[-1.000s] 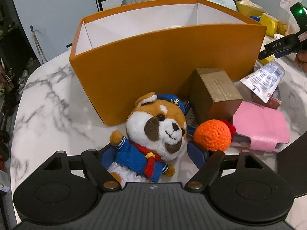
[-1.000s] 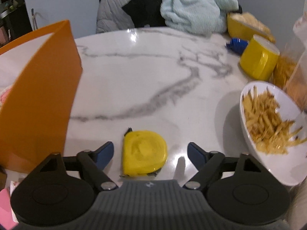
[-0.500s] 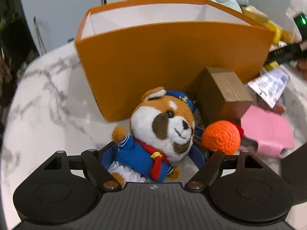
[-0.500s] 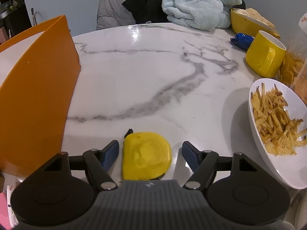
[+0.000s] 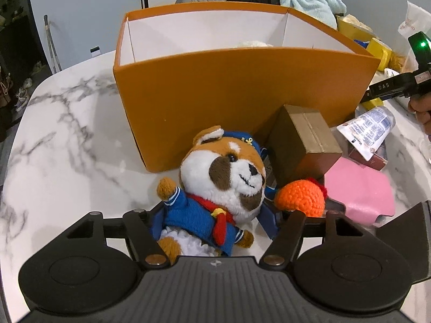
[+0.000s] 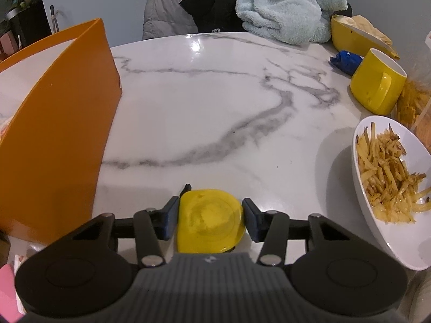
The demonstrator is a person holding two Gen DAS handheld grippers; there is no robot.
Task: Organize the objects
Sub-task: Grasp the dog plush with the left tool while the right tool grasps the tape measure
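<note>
In the left wrist view, my left gripper (image 5: 215, 223) is closed around a plush dog in a blue sailor suit (image 5: 218, 188), in front of a tall orange box (image 5: 237, 91) with a white inside. An orange crocheted ball (image 5: 300, 197) lies just right of the dog. In the right wrist view, my right gripper (image 6: 210, 220) has its pads against both sides of a flat yellow tape measure (image 6: 210, 223) on the marble table (image 6: 202, 102). The orange box (image 6: 54, 140) stands to its left.
Right of the dog lie a brown cardboard box (image 5: 304, 145), a pink case (image 5: 361, 193) and a white tube (image 5: 366, 132). Right of the tape measure stand a white bowl of fries (image 6: 390, 183) and a yellow mug (image 6: 377, 83). Clothes (image 6: 282, 8) are piled at the far edge.
My right gripper's jaws closed in from wide open onto the tape measure. My left gripper shifted slightly with the plush dog between its fingers; the box now looks farther right.
</note>
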